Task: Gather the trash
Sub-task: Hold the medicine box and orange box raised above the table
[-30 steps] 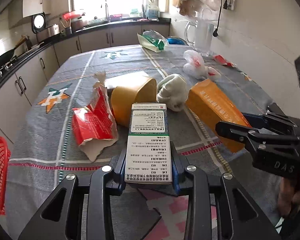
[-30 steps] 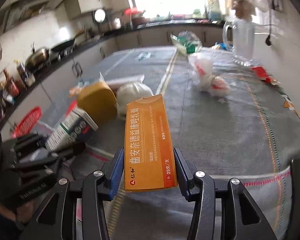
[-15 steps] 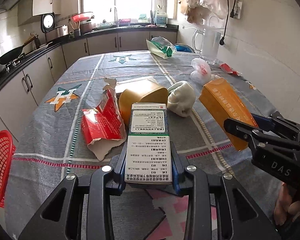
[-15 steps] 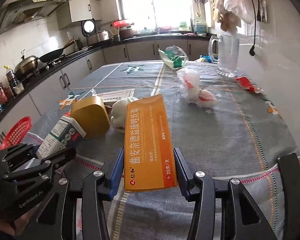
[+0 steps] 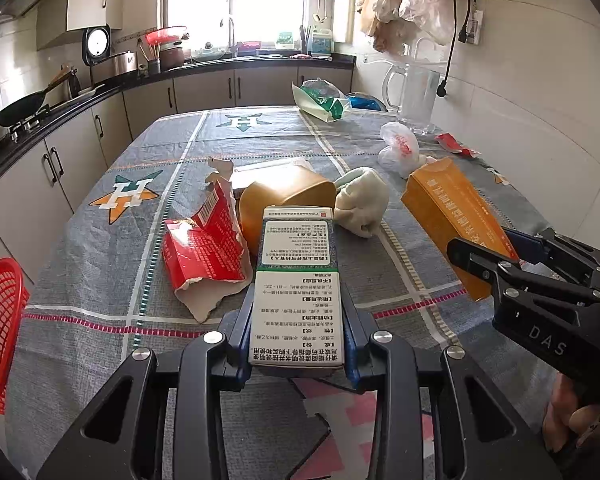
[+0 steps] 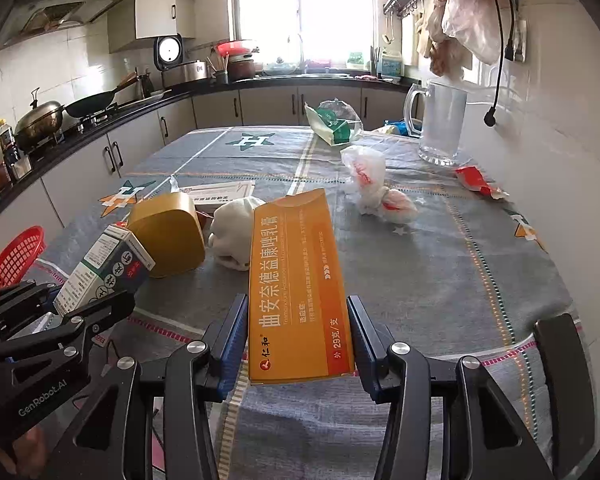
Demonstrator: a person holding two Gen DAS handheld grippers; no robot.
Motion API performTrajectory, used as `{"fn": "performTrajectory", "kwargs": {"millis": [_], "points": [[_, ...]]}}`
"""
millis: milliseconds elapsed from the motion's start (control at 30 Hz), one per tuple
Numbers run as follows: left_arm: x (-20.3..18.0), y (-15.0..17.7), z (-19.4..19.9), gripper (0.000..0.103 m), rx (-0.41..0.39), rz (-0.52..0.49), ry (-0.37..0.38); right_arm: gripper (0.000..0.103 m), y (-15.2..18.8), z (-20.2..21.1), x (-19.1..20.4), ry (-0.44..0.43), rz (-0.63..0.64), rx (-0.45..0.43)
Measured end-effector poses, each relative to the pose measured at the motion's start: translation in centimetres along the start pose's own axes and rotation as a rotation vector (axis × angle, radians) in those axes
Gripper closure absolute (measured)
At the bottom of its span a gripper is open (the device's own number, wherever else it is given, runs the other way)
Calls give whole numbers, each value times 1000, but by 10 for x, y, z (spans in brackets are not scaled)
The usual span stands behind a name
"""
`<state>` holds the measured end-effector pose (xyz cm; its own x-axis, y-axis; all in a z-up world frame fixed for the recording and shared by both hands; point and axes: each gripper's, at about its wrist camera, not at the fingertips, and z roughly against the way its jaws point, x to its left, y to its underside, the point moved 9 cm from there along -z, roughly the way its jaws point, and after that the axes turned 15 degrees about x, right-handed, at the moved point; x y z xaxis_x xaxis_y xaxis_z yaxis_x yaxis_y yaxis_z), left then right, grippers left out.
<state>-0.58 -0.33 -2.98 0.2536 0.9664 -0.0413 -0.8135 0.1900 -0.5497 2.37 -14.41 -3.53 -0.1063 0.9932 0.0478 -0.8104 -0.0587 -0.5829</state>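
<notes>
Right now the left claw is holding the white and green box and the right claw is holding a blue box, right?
Not quite. The right claw holds an orange box, not a blue one; the right wrist view shows it. The left claw does hold the white and green box.

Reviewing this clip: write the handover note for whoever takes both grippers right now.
Left gripper: shut on the white and green box, lifted off the table.
Right gripper: shut on the orange box, also lifted.
Red basket sits at the table's left edge.
Done: two boxes picked up, neither binned.
Left on the tablecloth: torn red packet, yellow tub, white wad, plastic bag.
</notes>
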Motion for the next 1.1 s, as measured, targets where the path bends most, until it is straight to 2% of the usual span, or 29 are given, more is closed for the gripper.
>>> {"fn": "performTrajectory", "kwargs": {"millis": [1100], "points": [[2,0,0,69,0,2,0,51,0,3,-1,7,-2,-9]]}}
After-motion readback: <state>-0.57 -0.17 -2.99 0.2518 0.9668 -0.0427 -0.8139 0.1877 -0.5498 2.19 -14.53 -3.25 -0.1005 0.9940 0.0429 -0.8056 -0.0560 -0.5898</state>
